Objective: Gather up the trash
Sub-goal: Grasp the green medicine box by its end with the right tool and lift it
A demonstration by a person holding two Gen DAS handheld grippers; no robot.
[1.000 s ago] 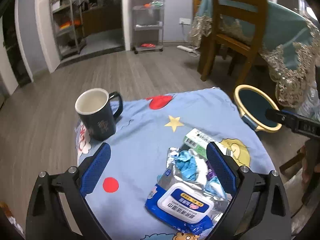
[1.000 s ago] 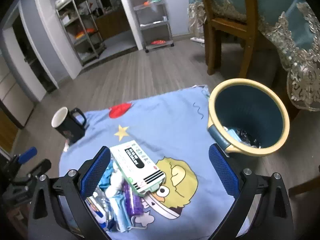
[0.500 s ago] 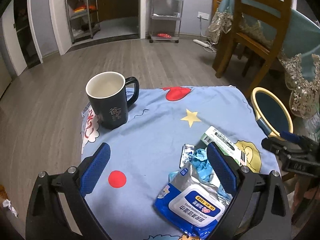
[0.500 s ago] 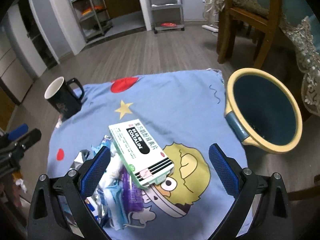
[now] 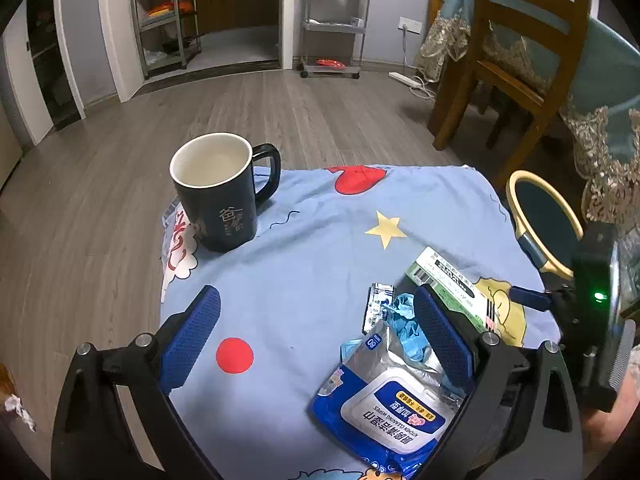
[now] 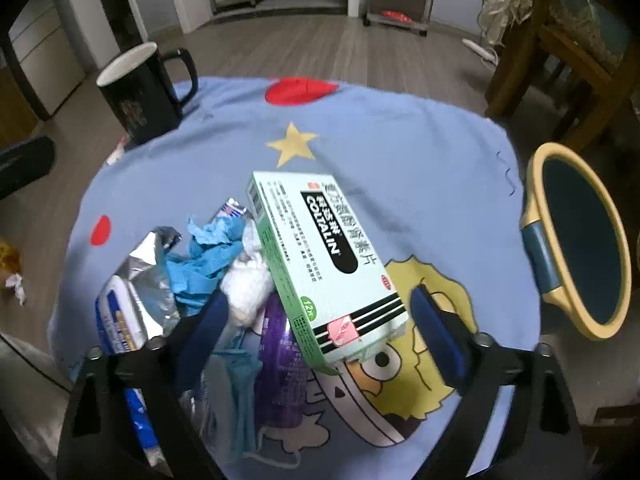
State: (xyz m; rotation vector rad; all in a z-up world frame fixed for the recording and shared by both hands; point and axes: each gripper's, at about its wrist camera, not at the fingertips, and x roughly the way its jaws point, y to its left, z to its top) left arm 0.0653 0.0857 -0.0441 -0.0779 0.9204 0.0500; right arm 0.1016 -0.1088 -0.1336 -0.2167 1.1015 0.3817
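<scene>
A green and white medicine box (image 6: 320, 264) lies slanted on a pile of trash on the blue cartoon cloth (image 6: 400, 152). My right gripper (image 6: 320, 332) hangs low over the box's near end, jaws closing with the box between them; the pads do not press on it. The pile holds crumpled blue material (image 6: 204, 256), a white tissue (image 6: 248, 284), a purple wrapper (image 6: 276, 360) and a wipes pack (image 6: 124, 312). My left gripper (image 5: 316, 340) is open above the cloth, holding nothing, its right finger over the wipes pack (image 5: 392, 412). The box (image 5: 448, 284) shows just beyond that finger.
A dark mug (image 5: 220, 196) stands at the cloth's far left corner. A blue bin with a yellow rim (image 6: 560, 152) sits on the floor right of the cloth. A wooden chair (image 5: 520, 60) and a draped table stand behind it. Paper scraps (image 6: 16, 284) lie on the floor, left.
My right gripper has dropped toward the medicine box and rolled; the box now sits between its narrowing fingers. The left gripper has shifted slightly; its view has swung, bringing the mug nearer.
</scene>
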